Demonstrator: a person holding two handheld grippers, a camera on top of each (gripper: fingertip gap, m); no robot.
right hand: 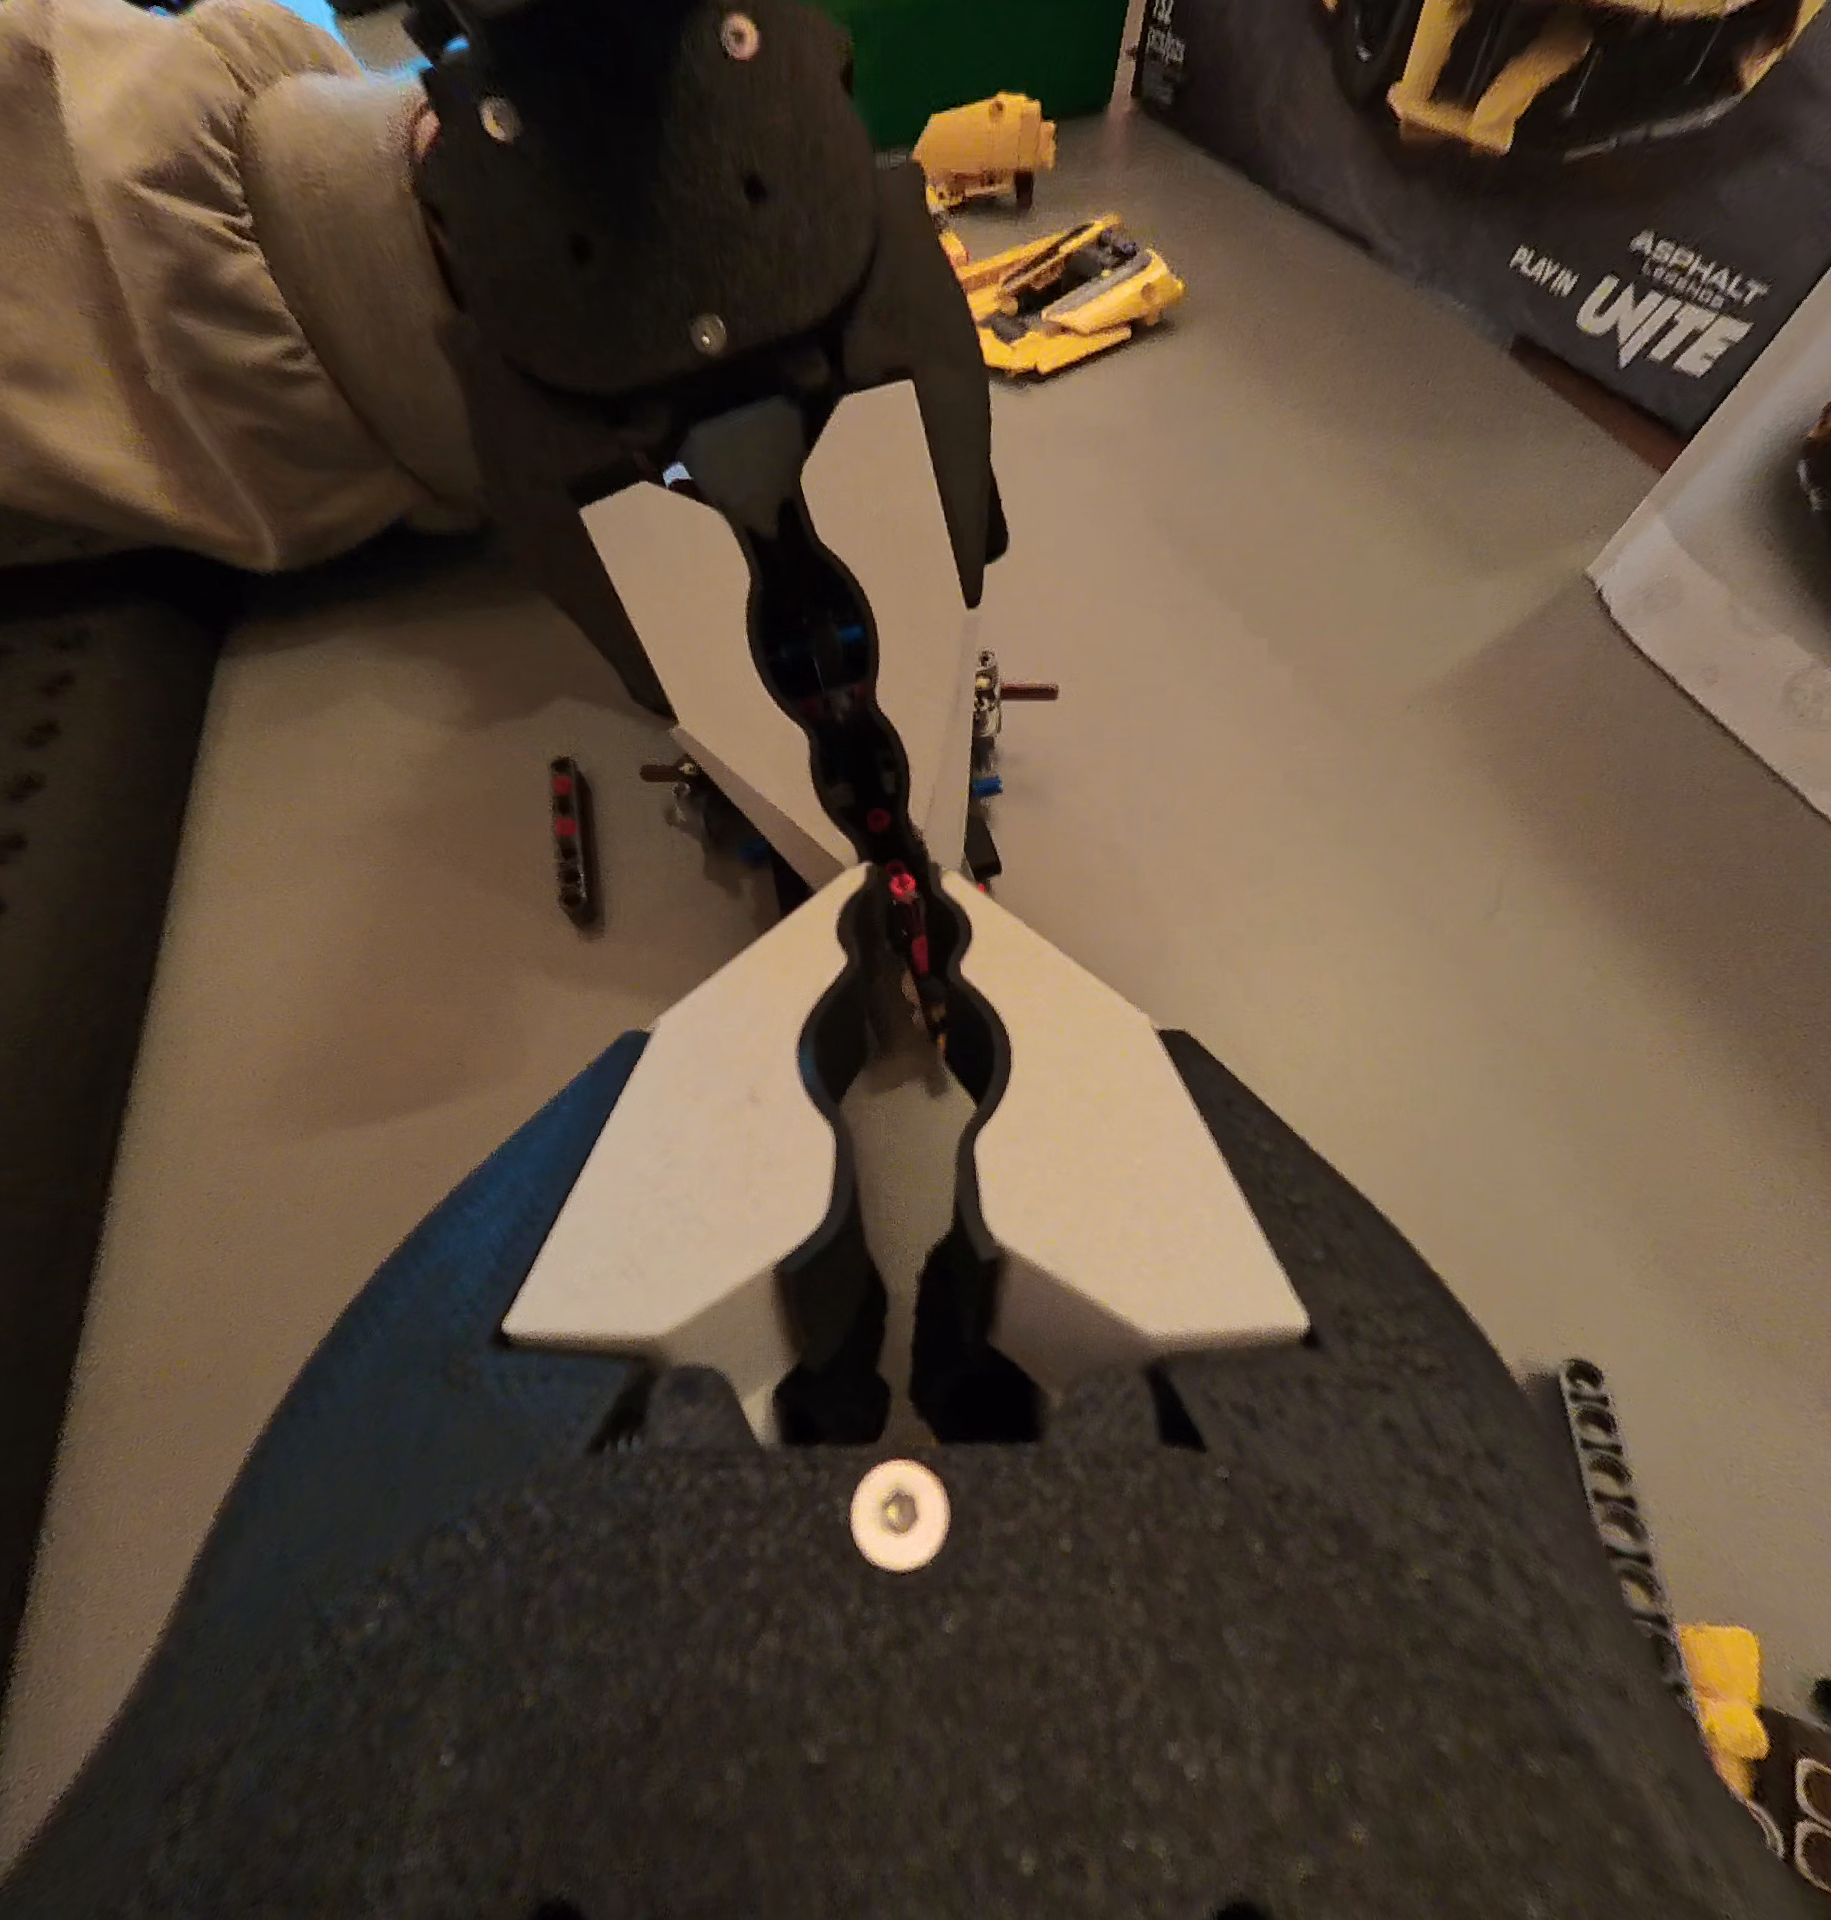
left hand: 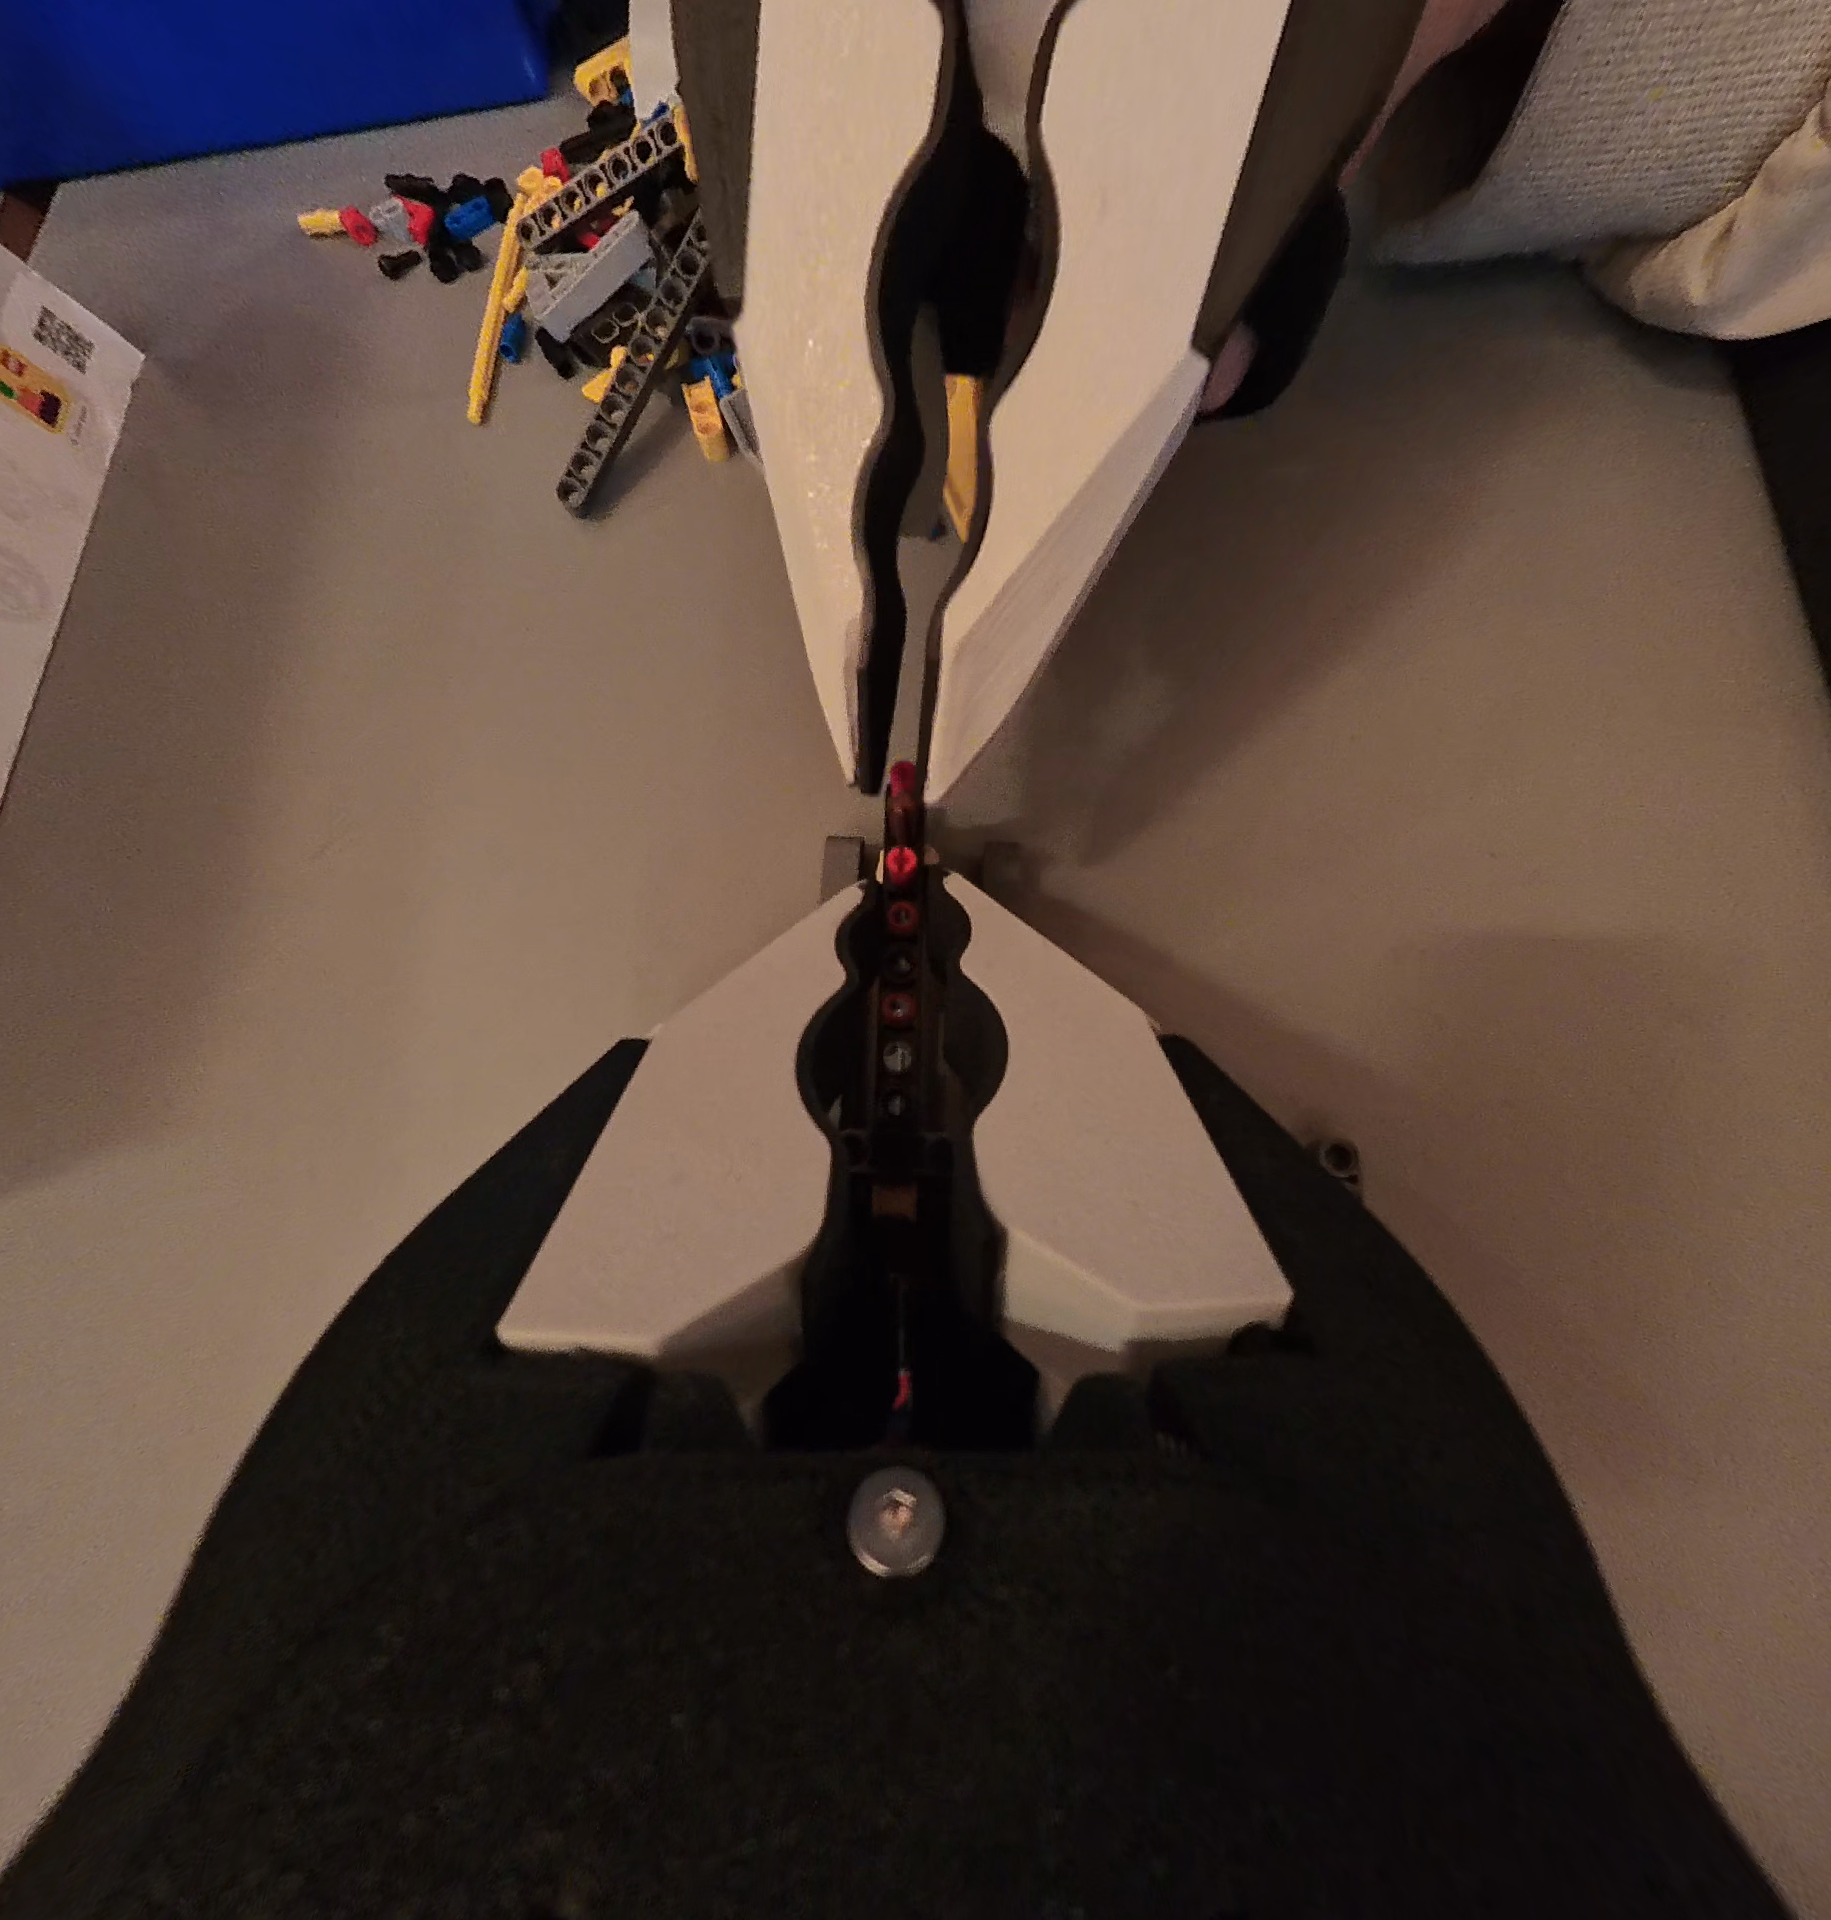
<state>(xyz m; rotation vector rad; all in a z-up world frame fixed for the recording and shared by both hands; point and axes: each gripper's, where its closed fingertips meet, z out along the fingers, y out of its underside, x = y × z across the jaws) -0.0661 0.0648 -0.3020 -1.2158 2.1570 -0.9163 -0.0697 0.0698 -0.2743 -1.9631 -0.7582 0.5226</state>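
Both hand-held grippers, left (left hand: 898,883) and right (right hand: 895,883), clench one black perforated plastic beam (left hand: 898,1029); opposed pulling risks slippage.

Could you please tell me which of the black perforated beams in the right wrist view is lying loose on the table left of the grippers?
The short black beam with red pins; the other, longer beam lies at the right edge.

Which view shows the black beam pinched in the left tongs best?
The left wrist view: the black beam runs lengthwise between the shut left tongs, its red pins visible. In the right wrist view it is farther, darker and mostly hidden.
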